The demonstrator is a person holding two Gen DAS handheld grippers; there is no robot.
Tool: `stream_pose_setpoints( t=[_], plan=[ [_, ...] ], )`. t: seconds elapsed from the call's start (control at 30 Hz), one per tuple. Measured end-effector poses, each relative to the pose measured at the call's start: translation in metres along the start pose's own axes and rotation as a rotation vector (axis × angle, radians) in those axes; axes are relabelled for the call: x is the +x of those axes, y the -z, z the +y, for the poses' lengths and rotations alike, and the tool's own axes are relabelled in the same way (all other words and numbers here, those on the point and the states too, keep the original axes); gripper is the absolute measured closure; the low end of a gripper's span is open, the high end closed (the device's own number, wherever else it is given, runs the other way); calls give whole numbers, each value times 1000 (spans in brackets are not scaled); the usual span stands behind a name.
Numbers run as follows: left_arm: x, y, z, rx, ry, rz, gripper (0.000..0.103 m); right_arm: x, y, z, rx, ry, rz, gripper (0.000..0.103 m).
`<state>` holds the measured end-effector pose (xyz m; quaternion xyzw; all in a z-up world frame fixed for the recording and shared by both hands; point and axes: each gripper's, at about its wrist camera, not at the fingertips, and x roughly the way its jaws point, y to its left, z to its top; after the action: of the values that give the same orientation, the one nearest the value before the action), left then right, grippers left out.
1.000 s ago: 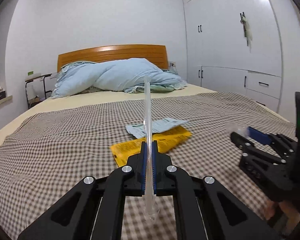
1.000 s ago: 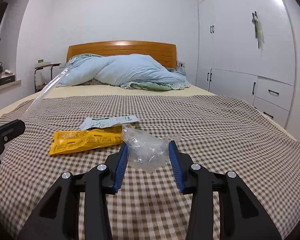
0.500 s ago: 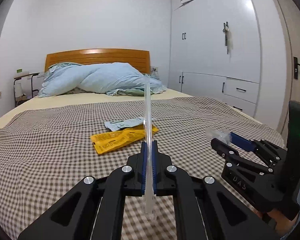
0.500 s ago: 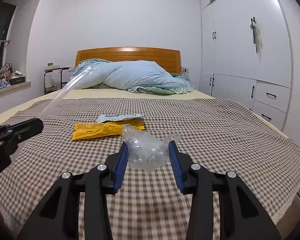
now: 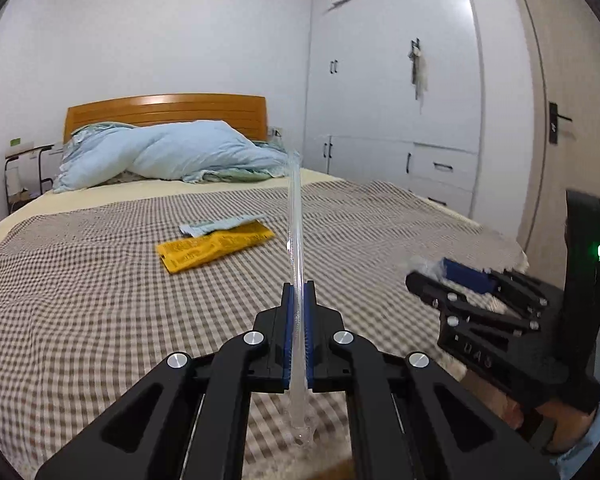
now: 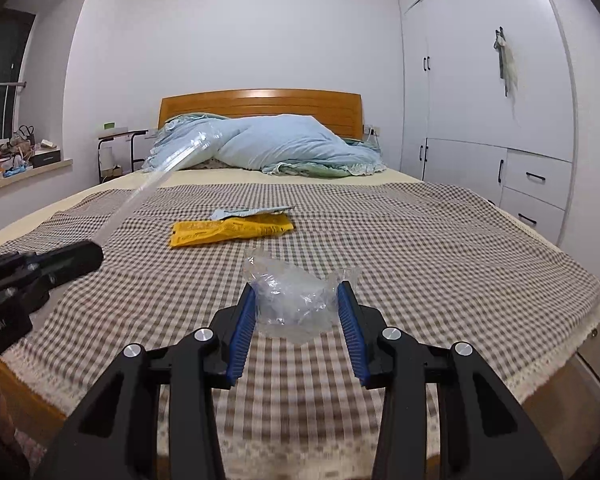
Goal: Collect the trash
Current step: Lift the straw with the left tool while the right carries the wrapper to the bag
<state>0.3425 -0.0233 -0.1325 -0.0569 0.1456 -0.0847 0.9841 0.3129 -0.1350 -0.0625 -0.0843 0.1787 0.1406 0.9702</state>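
My left gripper (image 5: pixel 299 292) is shut on a long clear plastic strip (image 5: pixel 295 216) that sticks up and forward between its blue pads; from the right wrist view the strip (image 6: pixel 156 182) rises from the left gripper (image 6: pixel 76 258) at the left edge. My right gripper (image 6: pixel 297 292) is shut on a crumpled clear plastic wrapper (image 6: pixel 292 296), also seen from the left wrist view as the right gripper (image 5: pixel 428 274) at the right. On the checked bedspread lie a yellow packet (image 6: pixel 232 231) (image 5: pixel 216 246) and a pale blue-grey wrapper (image 6: pixel 252 212) (image 5: pixel 220 225) just behind it.
The bed (image 6: pixel 460 248) has a wooden headboard (image 6: pixel 260 106) and a heaped light-blue duvet (image 6: pixel 284 144). White wardrobes with drawers (image 6: pixel 500 120) stand to the right, a door (image 5: pixel 556 128) beyond. A small side table (image 6: pixel 118 148) and a cluttered sill (image 6: pixel 16 156) are left.
Both grippers have drawn back from the bed toward its foot, still holding their pieces. The yellow packet and pale wrapper now look farther off, and the bed's foot edge shows.
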Motion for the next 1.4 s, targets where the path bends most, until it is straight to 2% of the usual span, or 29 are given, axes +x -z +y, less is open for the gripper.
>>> stream_pose_setpoints(
  t=[0.23,0.57,1.03,1.33,1.4],
  plan=[
    [-19,35,0,27,54,34,101,-32,15,-6,9,-6,21,63],
    [-51,73,0,88,105,54,101,-63,15,-2,13,-7,37,62],
    [-100,125,-37,154,211,83,101,-90,40,19,-19,-28,49,62],
    [-121,168,-16,215,244,143,101,-102,66,26,-28,-57,85,62],
    [-111,180,-9,226,249,162,101,-102,73,27,-26,-64,97,62]
  ],
)
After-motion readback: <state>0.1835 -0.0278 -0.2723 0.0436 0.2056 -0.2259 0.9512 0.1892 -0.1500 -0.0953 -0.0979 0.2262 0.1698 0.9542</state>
